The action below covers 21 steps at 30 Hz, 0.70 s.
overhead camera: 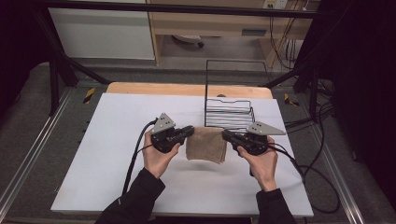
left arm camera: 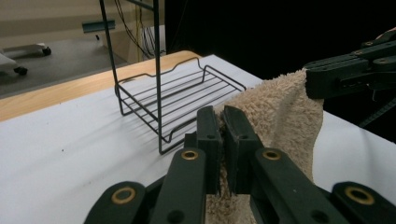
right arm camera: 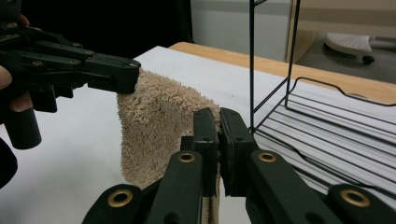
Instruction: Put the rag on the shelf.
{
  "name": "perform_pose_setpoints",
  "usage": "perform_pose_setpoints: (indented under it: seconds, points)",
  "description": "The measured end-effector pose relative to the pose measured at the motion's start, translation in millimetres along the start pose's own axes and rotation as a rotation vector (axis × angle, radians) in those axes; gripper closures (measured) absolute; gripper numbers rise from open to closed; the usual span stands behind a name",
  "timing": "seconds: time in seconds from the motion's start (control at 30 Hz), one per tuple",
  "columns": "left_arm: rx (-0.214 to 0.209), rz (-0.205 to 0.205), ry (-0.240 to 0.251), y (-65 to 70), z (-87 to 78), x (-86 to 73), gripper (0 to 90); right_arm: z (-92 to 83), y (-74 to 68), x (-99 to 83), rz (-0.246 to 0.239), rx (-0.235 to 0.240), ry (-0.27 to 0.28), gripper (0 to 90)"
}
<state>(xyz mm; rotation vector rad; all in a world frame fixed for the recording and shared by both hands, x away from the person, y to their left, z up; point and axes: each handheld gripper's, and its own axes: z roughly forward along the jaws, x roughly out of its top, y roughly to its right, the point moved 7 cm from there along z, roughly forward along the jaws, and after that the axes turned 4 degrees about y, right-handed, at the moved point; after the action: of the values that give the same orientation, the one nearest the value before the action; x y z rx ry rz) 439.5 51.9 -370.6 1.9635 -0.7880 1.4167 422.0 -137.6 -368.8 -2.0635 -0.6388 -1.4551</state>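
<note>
High view: left gripper (overhead camera: 190, 131) and right gripper (overhead camera: 226, 135), each clamped on the towel's (overhead camera: 206, 145) top corners.

My right tongs (right arm camera: 218, 122) rise from the bottom of my view, their two black jaws pressed together on an upper corner of a beige, fluffy terry cloth towel (right arm camera: 154, 128). The towel hangs between my tongs and my left tongs (right arm camera: 127, 74), which come in from the left and pinch its other upper corner; its lower edge hangs near the white surface (right arm camera: 70, 186). A hand's fingers (right arm camera: 9, 88) wrap around the left tongs' handle. To the right stands a black wire rack (right arm camera: 322, 126) with tall upright rods and a low slatted tray, resting on the white surface, whose pale wooden edge (right arm camera: 261, 63) shows behind it.
</note>
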Motion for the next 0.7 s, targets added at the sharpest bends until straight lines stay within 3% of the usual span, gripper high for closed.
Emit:
perform_pose_setpoints:
  seconds: [0.7]
  points:
    - [-0.004,0.013,0.081,6.1,7.5,33.2,85.4,-15.2,6.7,32.7,-0.029,-0.035,0.067,86.4]
